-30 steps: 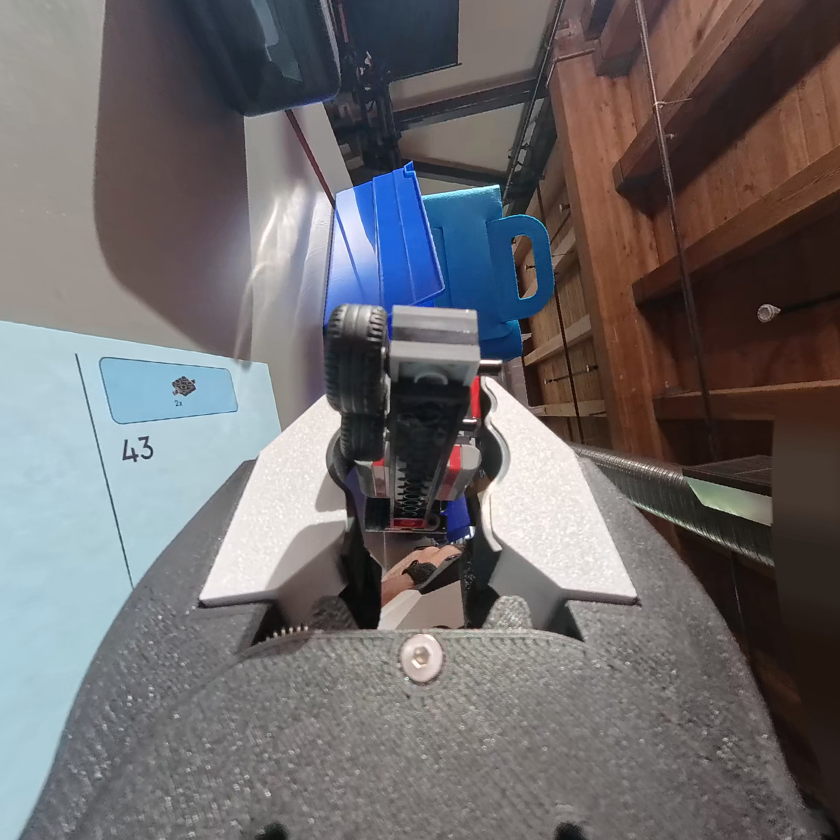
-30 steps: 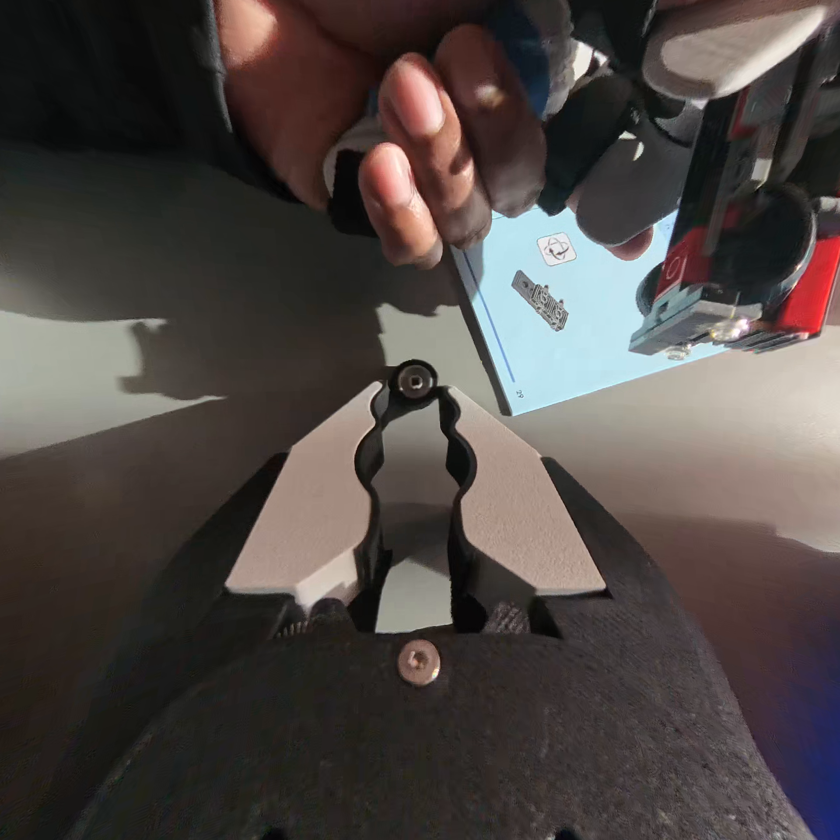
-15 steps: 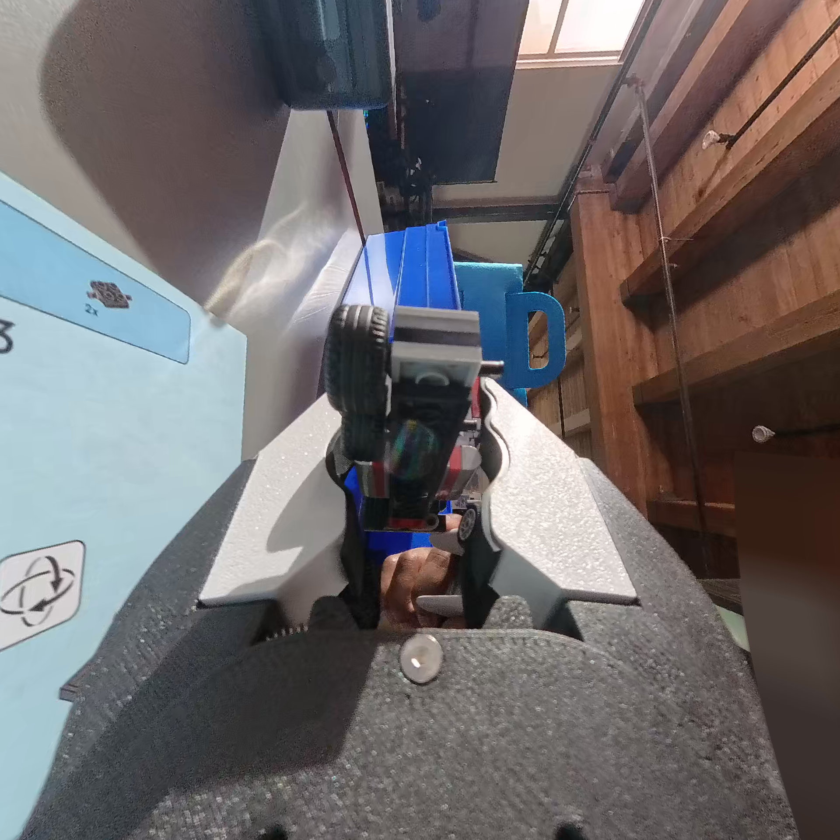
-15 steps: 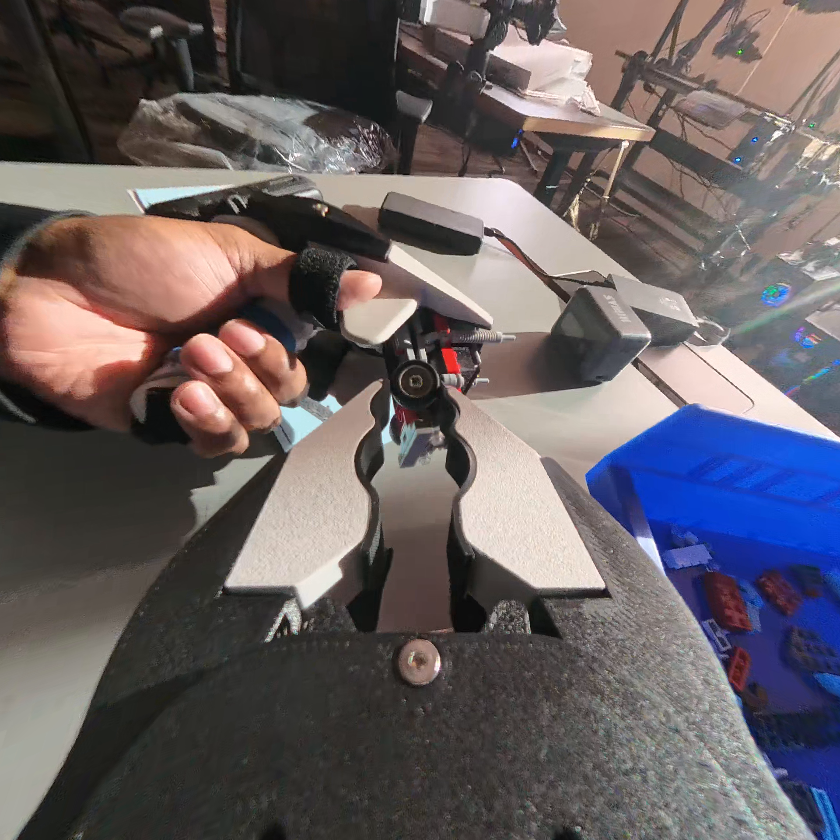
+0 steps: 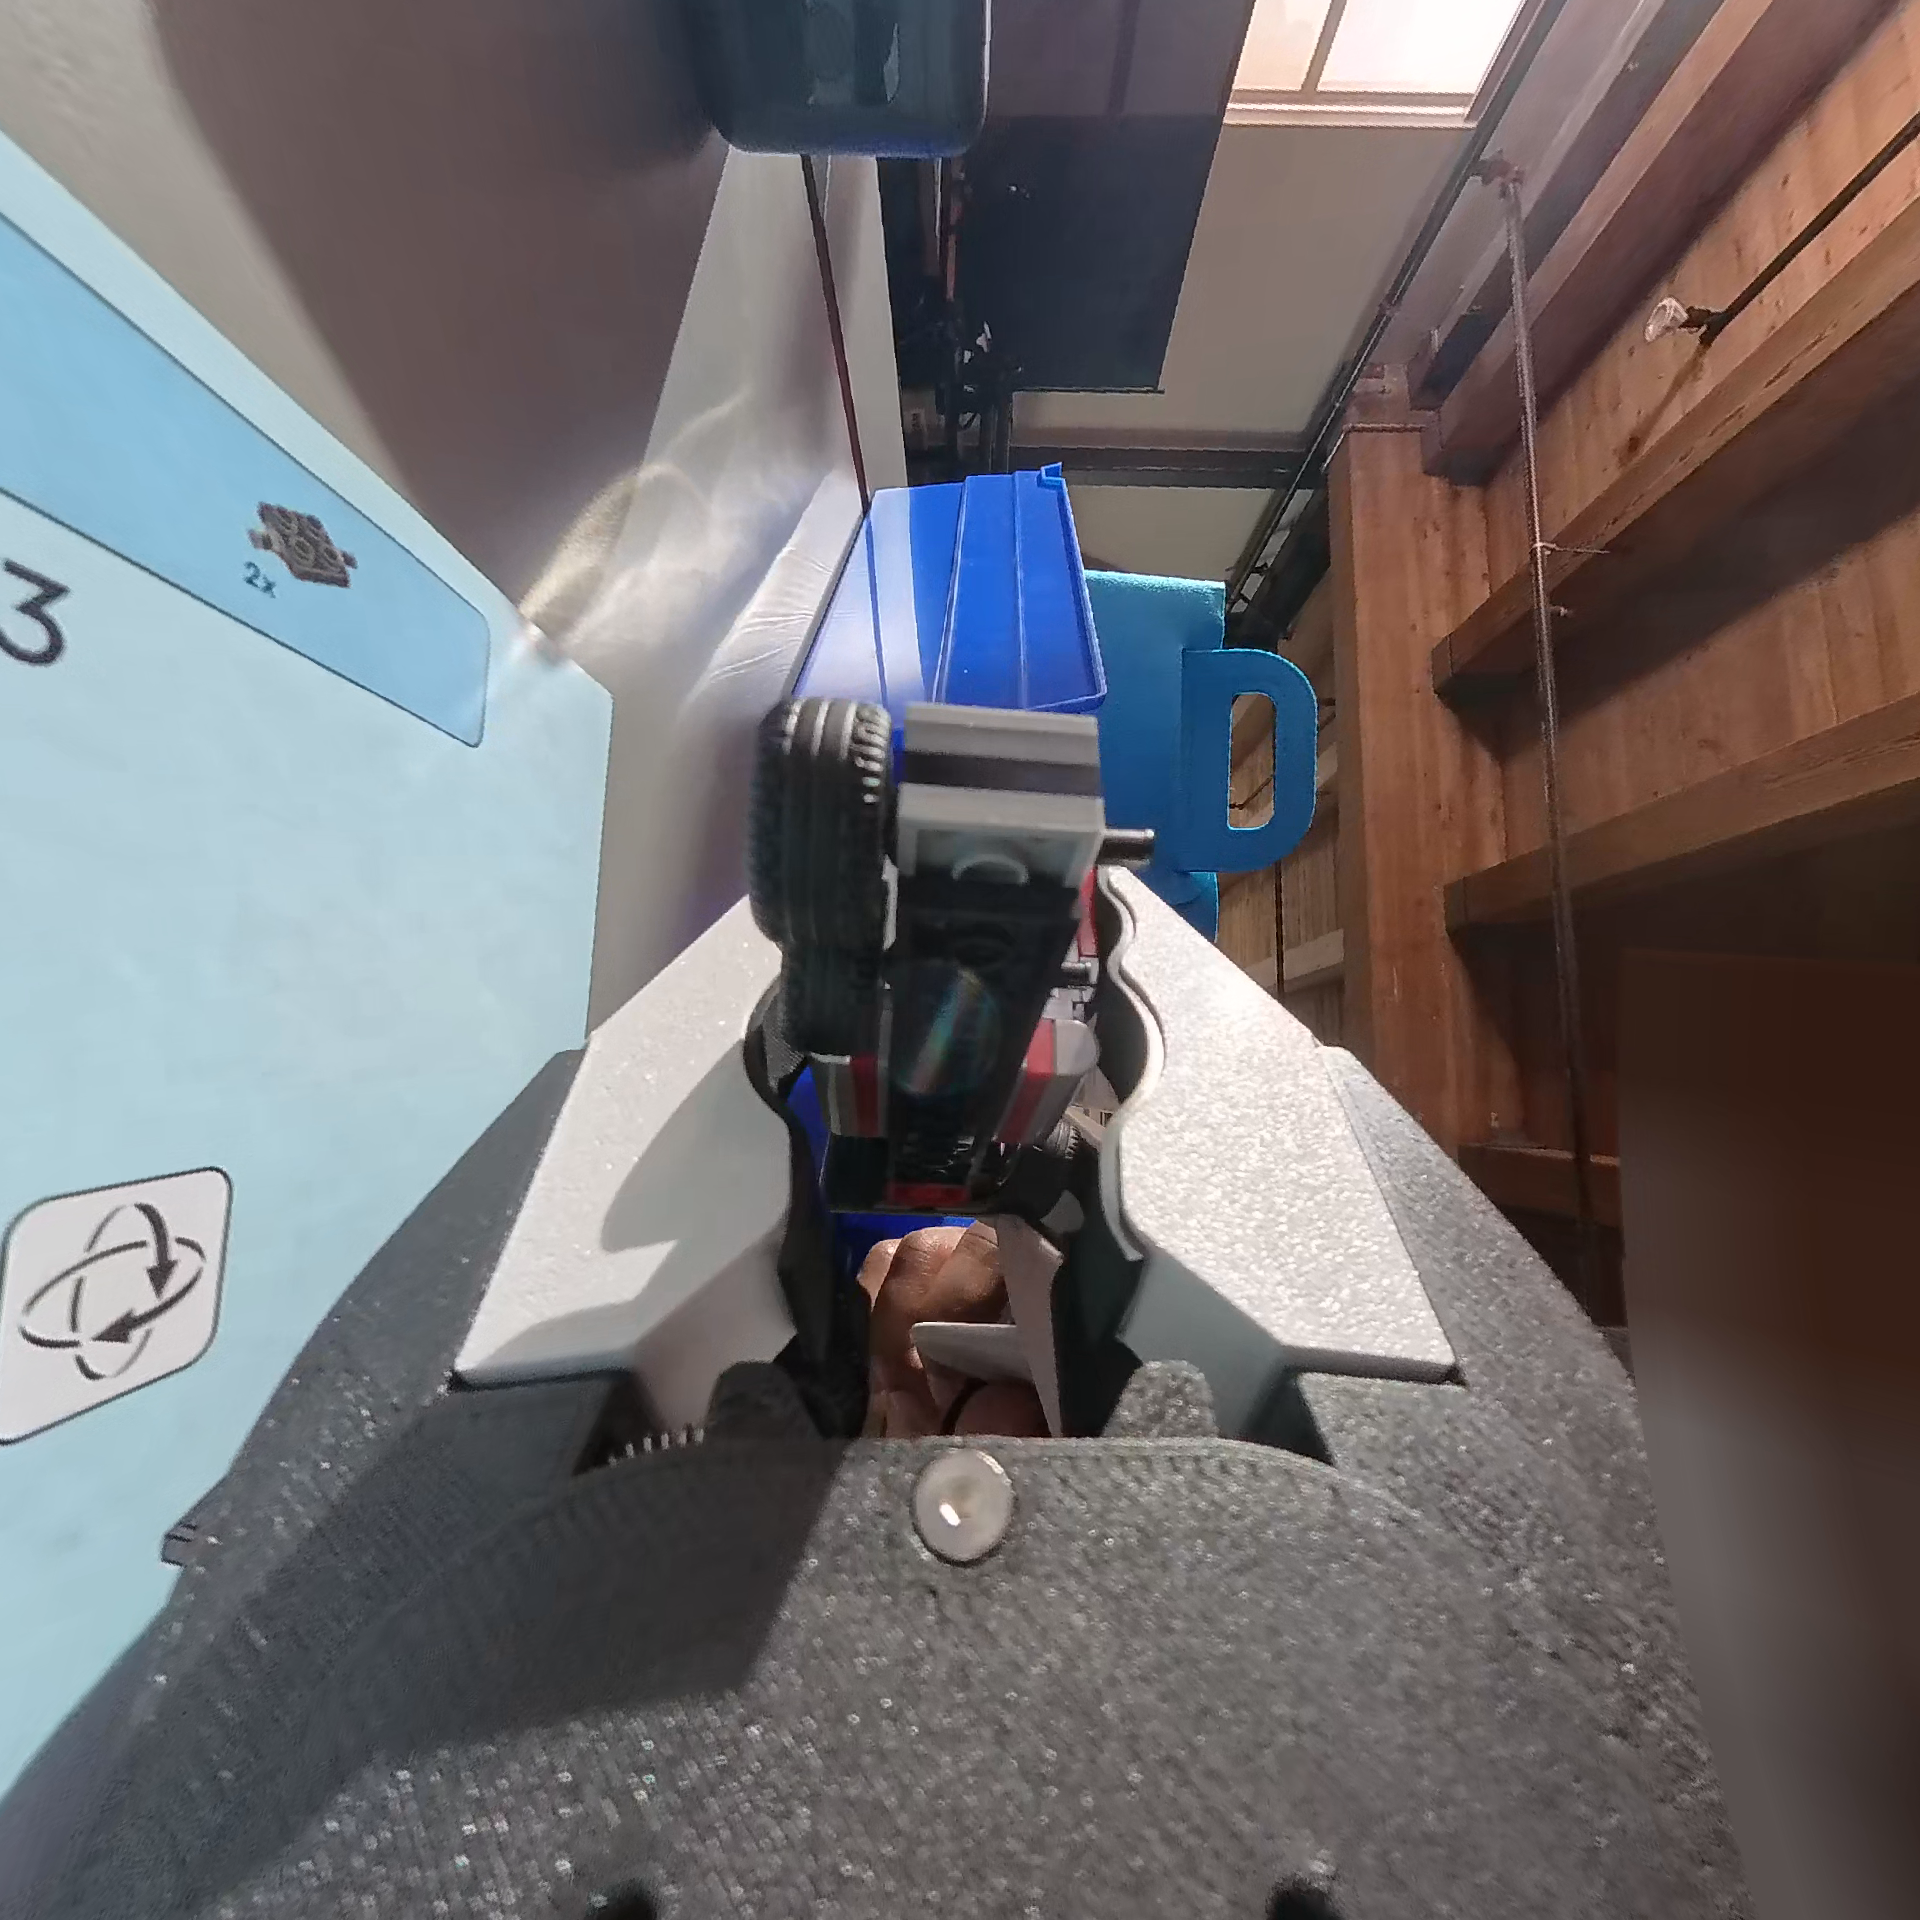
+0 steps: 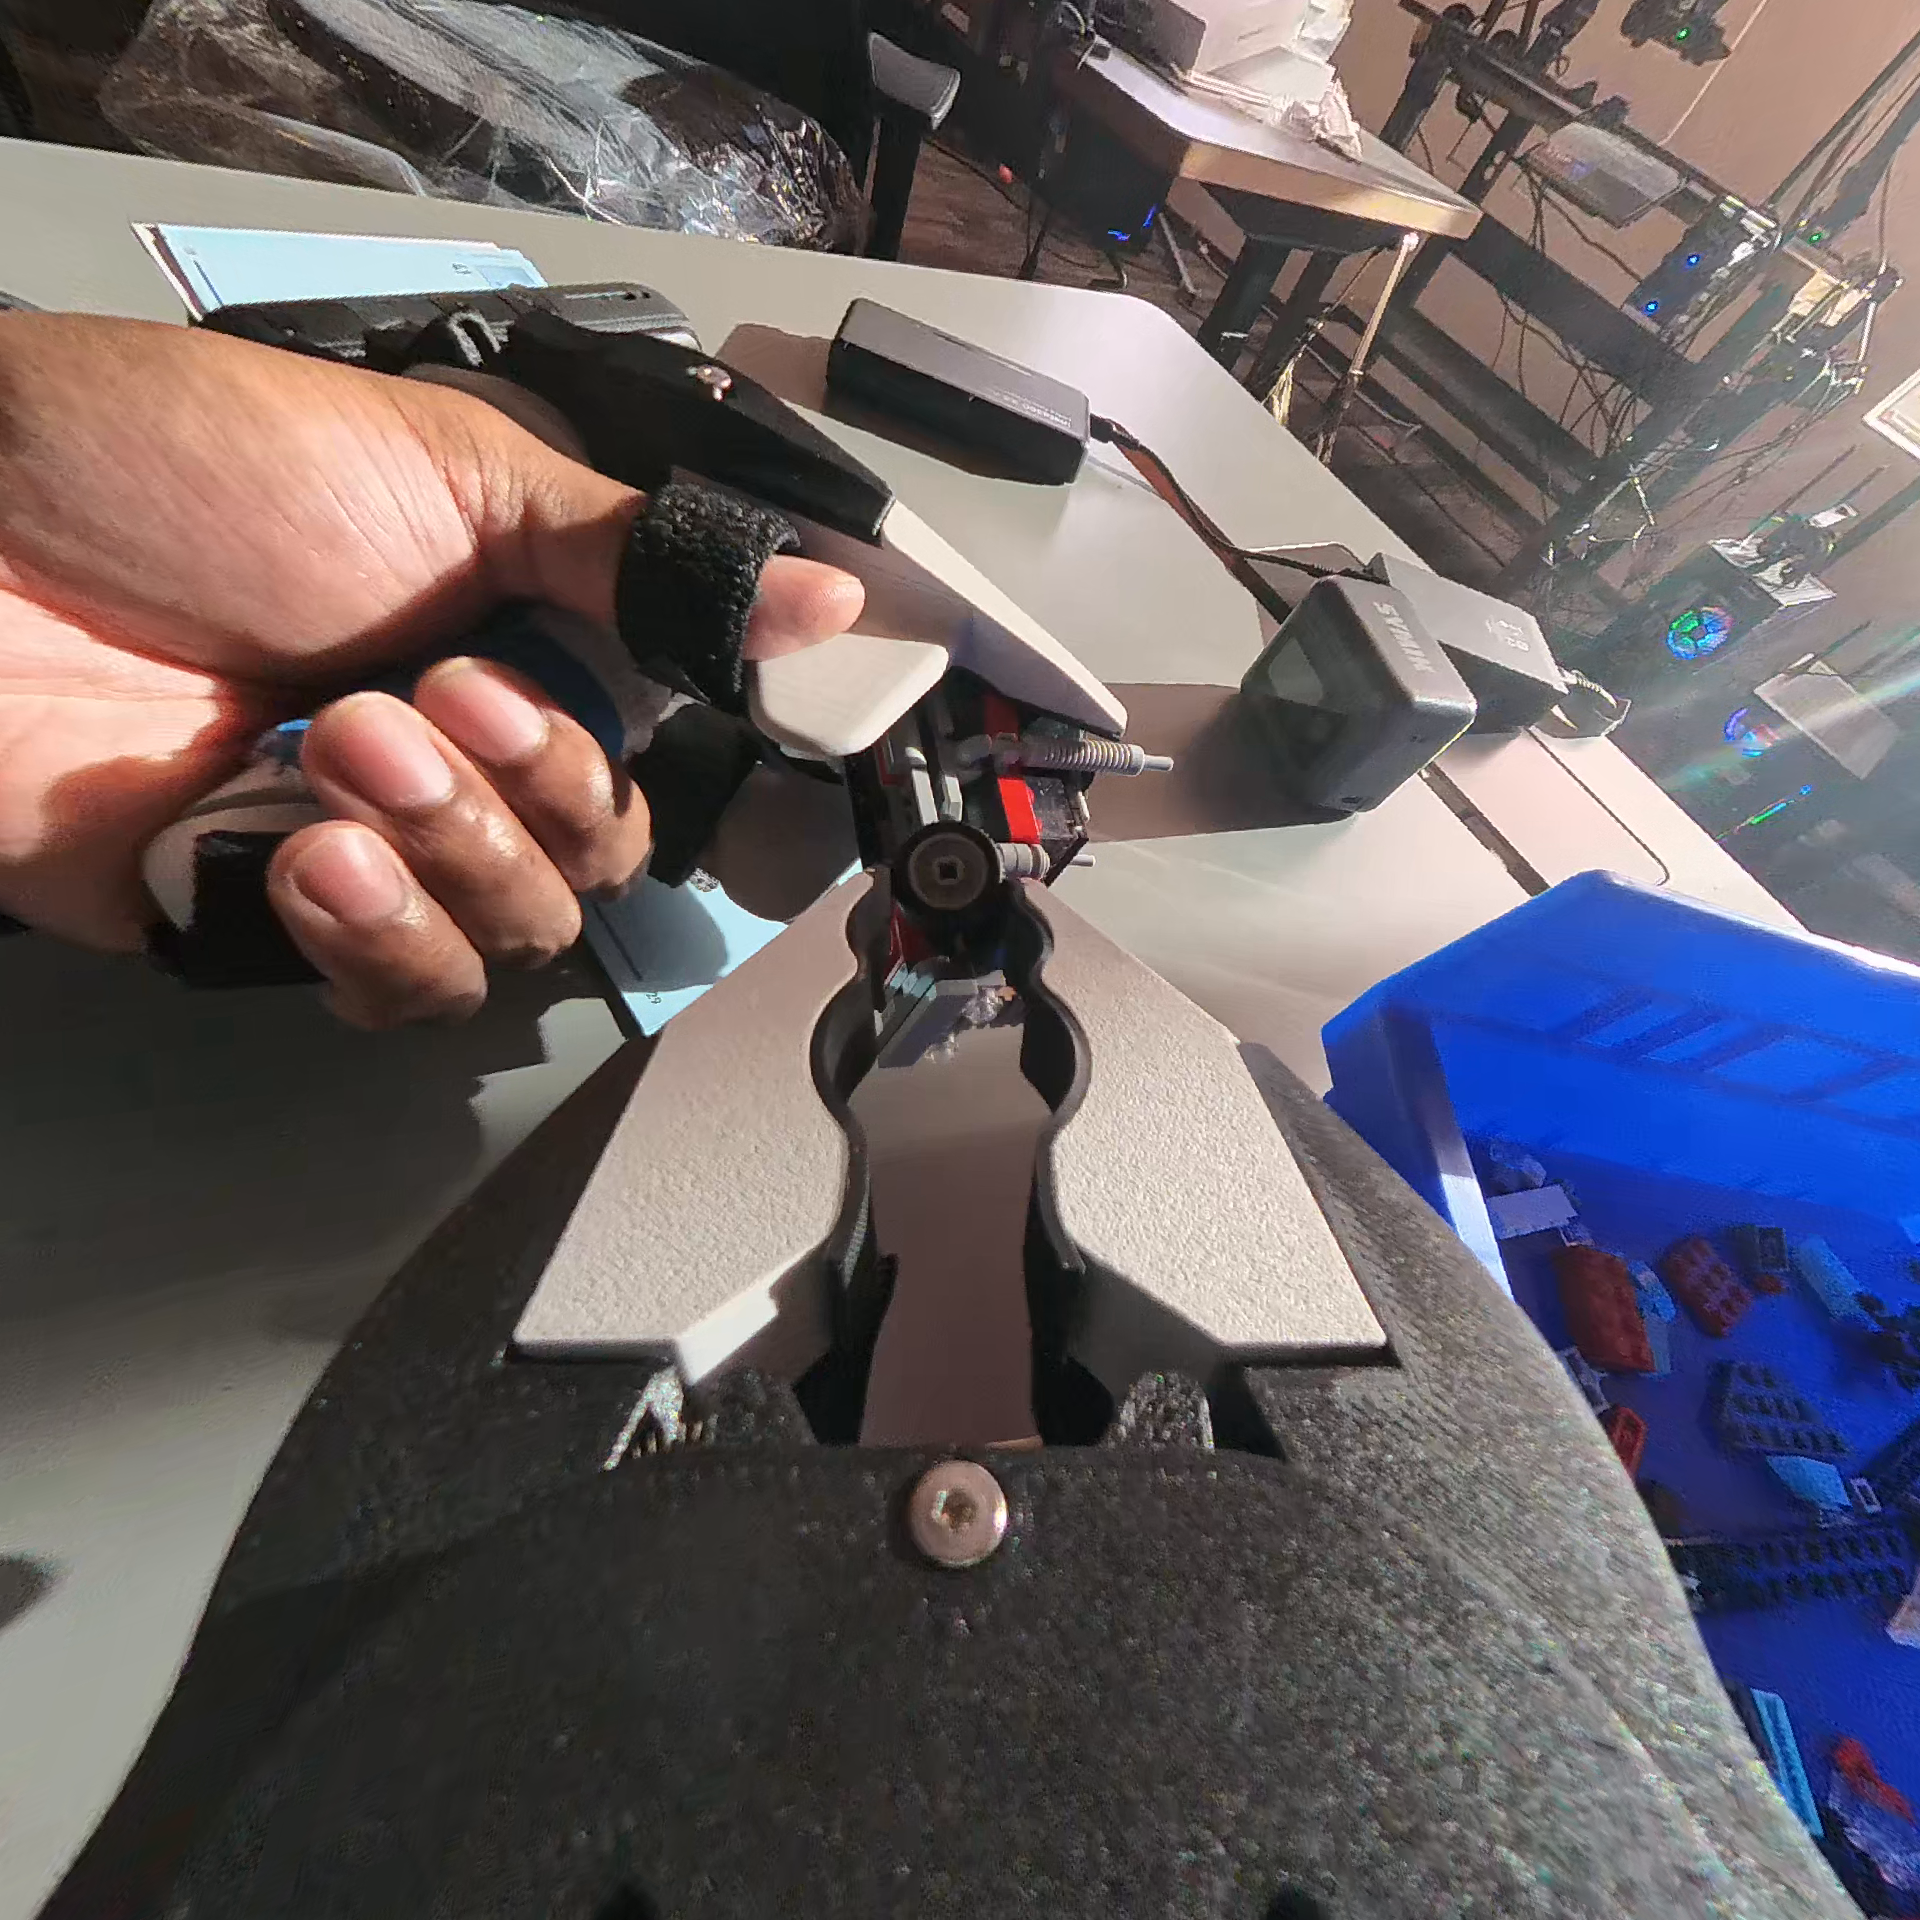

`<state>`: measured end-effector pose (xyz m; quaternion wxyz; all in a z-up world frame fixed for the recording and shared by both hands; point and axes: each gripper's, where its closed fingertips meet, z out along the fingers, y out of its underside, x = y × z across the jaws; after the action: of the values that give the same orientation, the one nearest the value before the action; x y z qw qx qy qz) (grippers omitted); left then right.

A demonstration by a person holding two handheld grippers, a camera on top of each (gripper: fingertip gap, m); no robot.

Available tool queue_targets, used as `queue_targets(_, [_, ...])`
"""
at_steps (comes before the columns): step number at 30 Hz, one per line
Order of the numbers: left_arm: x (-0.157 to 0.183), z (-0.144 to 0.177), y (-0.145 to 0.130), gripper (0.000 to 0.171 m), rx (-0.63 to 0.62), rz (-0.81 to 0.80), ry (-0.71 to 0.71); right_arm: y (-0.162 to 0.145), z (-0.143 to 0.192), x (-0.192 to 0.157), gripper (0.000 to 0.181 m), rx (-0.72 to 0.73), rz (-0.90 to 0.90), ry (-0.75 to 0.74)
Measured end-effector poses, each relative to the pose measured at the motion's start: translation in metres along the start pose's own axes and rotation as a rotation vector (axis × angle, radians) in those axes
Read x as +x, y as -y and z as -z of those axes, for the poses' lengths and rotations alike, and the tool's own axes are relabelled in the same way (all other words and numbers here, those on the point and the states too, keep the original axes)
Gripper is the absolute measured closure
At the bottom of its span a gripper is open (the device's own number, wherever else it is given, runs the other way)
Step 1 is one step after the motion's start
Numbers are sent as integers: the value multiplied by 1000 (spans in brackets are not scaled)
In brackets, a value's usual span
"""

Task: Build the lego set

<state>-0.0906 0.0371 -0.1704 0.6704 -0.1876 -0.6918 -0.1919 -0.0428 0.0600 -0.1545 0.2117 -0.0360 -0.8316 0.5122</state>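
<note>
Partly built lego vehicle (image 5: 966, 966), the reference object, clamped between the grey fingers of the left gripper (image 5: 940, 935) and raised above the grey table (image 6: 1143, 582); one black tyre (image 5: 826, 831) sits on its left side. Right gripper (image 6: 948, 914), fingertips closed on a small black wheel hub (image 6: 945, 871), which appears to touch the vehicle's side, though contact is partly hidden. Light-blue instruction booklet (image 5: 260, 883) lies left of the vehicle; blue parts bin (image 6: 1662, 1195) of loose bricks lies to its right.
</note>
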Motion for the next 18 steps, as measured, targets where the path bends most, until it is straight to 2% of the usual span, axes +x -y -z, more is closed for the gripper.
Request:
queue_targets(17, [-3, 0, -1, 118, -2, 3, 12, -4, 0, 3, 156, -4, 20, -43])
queue_targets(18, [-3, 0, -1, 118, 0, 3, 12, -4, 0, 4, 151, -7, 20, -51])
